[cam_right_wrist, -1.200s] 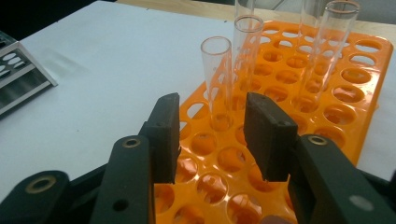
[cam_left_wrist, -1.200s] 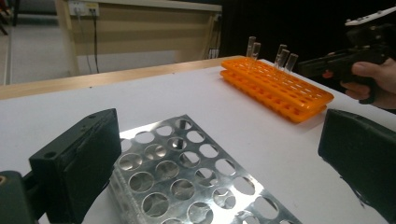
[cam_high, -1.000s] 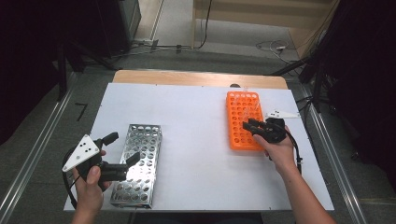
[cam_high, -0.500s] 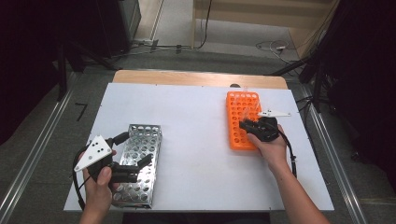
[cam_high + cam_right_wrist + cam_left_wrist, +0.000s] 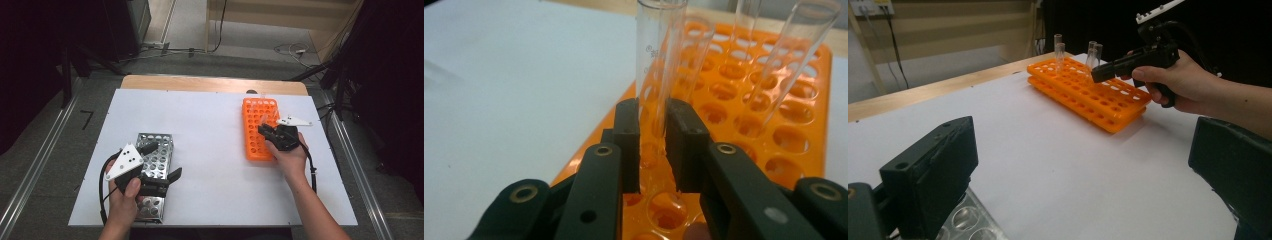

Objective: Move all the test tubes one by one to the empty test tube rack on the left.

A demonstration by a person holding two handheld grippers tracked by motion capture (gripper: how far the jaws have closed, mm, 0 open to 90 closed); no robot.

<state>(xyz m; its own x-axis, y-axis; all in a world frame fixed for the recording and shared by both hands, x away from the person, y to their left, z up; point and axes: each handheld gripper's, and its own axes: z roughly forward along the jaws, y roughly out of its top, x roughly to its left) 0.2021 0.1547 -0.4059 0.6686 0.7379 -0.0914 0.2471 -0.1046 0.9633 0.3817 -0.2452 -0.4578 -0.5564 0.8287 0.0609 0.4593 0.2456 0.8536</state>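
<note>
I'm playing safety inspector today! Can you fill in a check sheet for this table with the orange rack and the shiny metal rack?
Surface: flat white table top, bare between the racks.
Job's things: orange plastic tube rack with a few clear glass test tubes; one clear glass test tube sits between the right jaws. Perforated metal tube rack, holes look empty.
Clutter: nothing seen.
Grippers: right gripper shut on the tube over the orange rack; left gripper open over the metal rack.
Cables: black cable trails from the left gripper.
Surroundings: grey floor, loose cords behind the table.
</note>
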